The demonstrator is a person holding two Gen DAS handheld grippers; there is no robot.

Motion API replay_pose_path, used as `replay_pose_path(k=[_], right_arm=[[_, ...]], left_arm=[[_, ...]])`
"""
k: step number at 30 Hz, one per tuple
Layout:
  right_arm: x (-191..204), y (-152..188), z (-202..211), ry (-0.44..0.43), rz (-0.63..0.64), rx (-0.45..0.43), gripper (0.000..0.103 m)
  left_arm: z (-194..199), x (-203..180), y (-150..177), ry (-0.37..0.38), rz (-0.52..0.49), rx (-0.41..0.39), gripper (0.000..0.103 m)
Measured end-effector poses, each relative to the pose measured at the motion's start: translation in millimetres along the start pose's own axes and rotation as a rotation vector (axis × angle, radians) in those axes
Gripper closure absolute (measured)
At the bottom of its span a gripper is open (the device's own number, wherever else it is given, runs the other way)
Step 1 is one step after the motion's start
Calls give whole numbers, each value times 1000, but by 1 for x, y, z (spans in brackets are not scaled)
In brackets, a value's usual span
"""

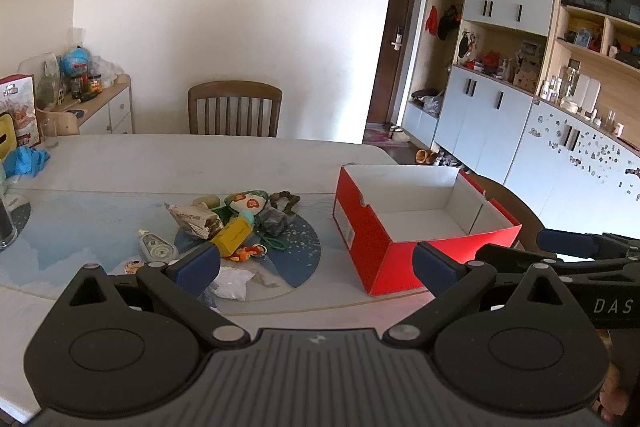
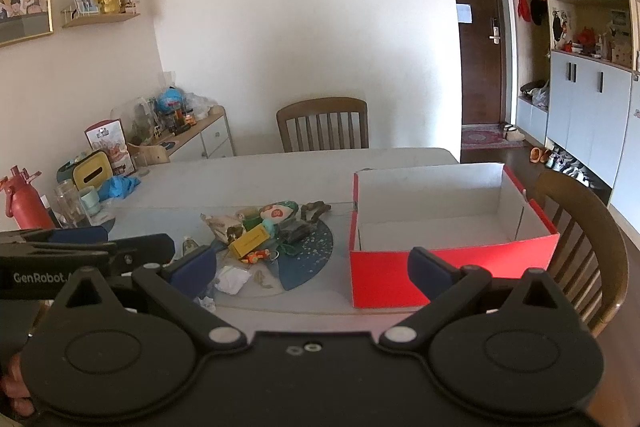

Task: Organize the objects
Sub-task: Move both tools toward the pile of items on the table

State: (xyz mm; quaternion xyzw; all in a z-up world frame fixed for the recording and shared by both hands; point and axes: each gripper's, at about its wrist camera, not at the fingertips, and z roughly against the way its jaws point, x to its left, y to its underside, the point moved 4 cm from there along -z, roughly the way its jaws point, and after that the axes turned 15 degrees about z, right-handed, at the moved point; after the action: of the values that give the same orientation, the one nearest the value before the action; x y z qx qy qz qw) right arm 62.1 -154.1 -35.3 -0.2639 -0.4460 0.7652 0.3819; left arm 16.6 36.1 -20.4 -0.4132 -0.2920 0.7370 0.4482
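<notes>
A: Where do the objects lie?
B: In a heap (image 1: 240, 223) on the table (image 1: 160, 163), left of the red box (image 1: 376, 259), which sits open-topped.
A: And the grippers?
B: The left gripper (image 1: 316, 269) and right gripper (image 2: 312, 269) both hover spread wide, holding nothing. A chair (image 2: 580, 247) stands beside the box.

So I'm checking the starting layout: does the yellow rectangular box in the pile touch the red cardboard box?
Apart. The right wrist view shows bare table between the yellow rectangular box in the pile and the red cardboard box.
</notes>
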Motion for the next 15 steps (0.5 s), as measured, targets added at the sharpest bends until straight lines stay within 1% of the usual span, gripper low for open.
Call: replay_pose_path(k=[3,10,15], right_arm=[[6,-4,-11,-5,5,8,1],[25,-16,-44,-29,33,43,2],[38,-22,-73,-52,32,83,2]], left_arm=[[-6,10,-5,-5,13,2,1],[-32,45,-20,5,47,48,0],[-54,74,-23,-35,56,82,1]])
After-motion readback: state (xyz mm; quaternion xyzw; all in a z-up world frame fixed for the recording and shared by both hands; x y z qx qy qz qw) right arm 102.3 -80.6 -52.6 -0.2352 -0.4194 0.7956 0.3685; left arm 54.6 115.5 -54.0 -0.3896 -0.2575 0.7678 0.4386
